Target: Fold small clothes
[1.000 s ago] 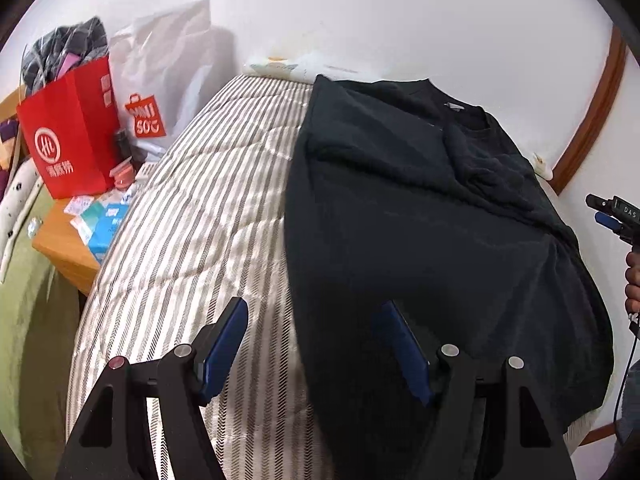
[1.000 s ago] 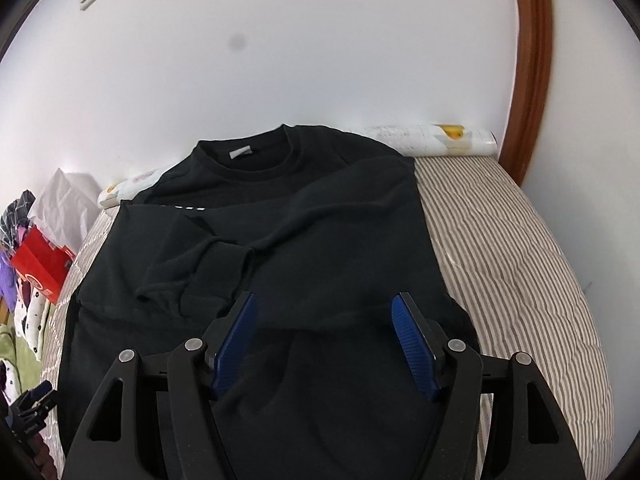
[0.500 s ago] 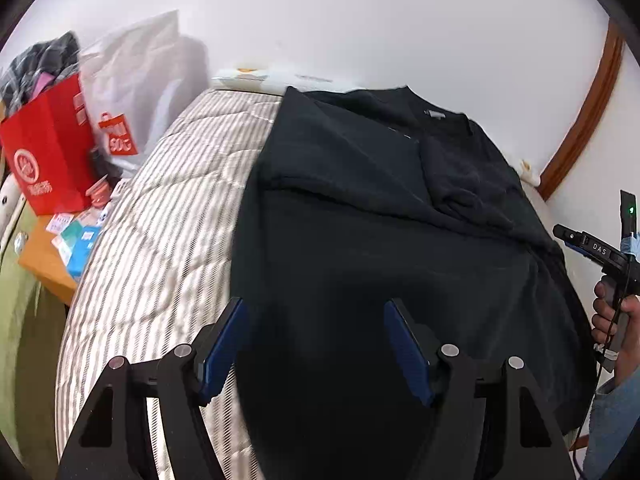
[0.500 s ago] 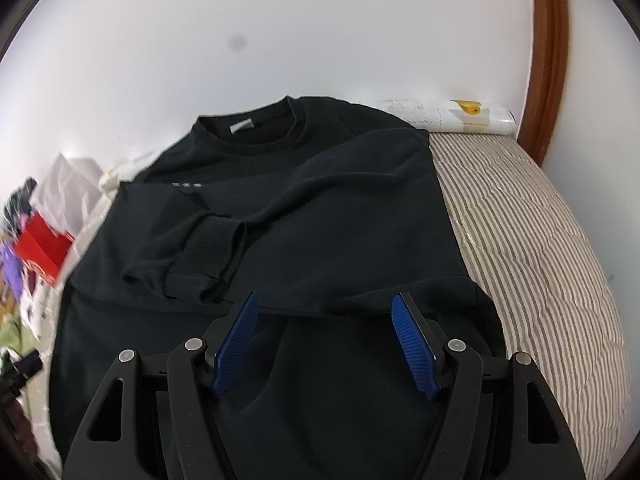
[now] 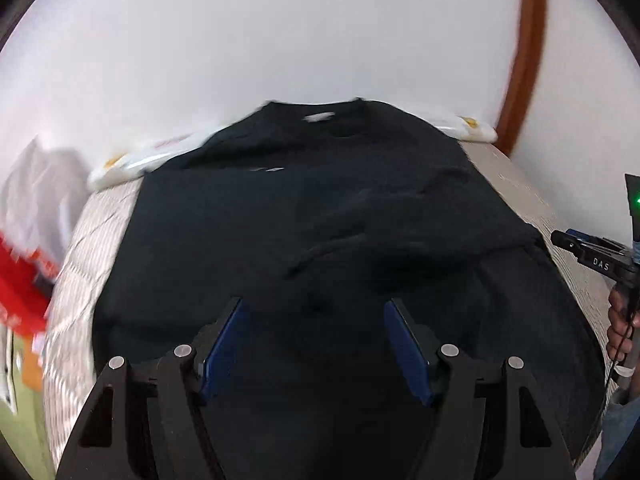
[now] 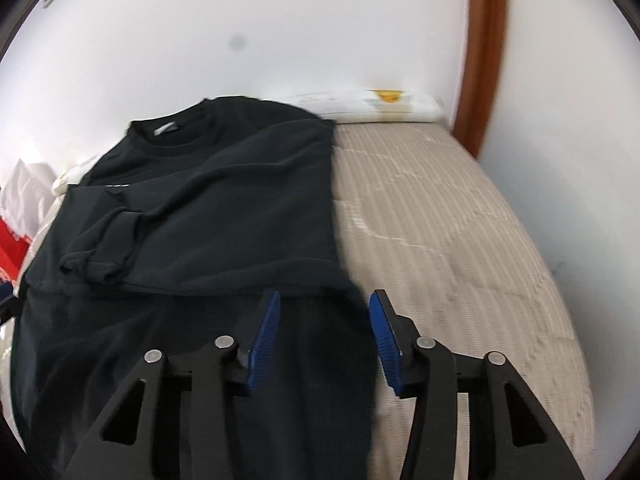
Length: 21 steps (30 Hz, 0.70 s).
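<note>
A black long-sleeved sweatshirt [image 5: 320, 208] lies flat on a striped mattress [image 5: 72, 280], collar toward the far wall, both sleeves folded across the chest. My left gripper [image 5: 316, 320] is open and empty above the lower middle of the sweatshirt. My right gripper [image 6: 324, 312] is open and empty over the sweatshirt's [image 6: 208, 216] lower right edge, its left finger over the cloth and its right finger [image 6: 384, 332] over the mattress [image 6: 460, 240]. The right gripper also shows at the right edge of the left wrist view [image 5: 592, 252].
A white rolled pillow [image 6: 368, 106] lies against the far wall. A red bag [image 5: 20, 280] and a white bag [image 5: 36, 200] stand left of the bed. A brown wooden frame [image 6: 480, 52] runs up the wall on the right.
My left gripper has swung right, from the sweatshirt's left edge to over its middle. My right gripper has shifted right to the sweatshirt's right edge and its fingers have narrowed.
</note>
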Tool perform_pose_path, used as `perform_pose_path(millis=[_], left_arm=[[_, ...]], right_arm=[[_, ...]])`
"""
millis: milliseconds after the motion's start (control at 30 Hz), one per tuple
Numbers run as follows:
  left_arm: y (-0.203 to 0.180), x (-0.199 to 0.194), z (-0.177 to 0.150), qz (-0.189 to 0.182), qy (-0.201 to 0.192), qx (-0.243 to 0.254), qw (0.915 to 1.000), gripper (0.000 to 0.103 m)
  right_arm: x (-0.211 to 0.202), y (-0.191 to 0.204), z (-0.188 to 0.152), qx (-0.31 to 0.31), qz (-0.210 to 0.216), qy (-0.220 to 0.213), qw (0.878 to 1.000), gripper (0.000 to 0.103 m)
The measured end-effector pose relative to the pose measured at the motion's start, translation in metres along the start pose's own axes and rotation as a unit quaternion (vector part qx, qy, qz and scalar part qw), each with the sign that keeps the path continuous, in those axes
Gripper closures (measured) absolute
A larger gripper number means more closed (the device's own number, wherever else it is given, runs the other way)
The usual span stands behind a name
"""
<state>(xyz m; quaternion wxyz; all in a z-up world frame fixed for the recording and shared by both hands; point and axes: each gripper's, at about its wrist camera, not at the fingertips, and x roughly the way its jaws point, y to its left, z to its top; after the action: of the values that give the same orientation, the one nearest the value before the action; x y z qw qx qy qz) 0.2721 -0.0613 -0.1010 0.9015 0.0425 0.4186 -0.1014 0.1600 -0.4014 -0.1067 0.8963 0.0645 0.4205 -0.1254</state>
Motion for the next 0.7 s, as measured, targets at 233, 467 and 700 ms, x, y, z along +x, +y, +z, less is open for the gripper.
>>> perform_pose_path(millis=[233,467,700], left_arm=[[-0.045,0.047,0.03,-0.026,0.018,0.002,0.9995,0.035],[-0.078,0.097,0.038,-0.009,0.036,0.026,0.999,0.035],[-0.097,0.125,0.028,0.044,0.029,0.058,0.9969,0.036]], right_arm=[[-0.011,-0.019,-0.011,-0.016,-0.005,0.001,1.0,0.058],[-0.016,-0.03,-0.021,-0.025,0.021,-0.007,0.999,0.058],[-0.019,-0.039,-0.025,-0.011,0.039,-0.009,0.999,0.058]])
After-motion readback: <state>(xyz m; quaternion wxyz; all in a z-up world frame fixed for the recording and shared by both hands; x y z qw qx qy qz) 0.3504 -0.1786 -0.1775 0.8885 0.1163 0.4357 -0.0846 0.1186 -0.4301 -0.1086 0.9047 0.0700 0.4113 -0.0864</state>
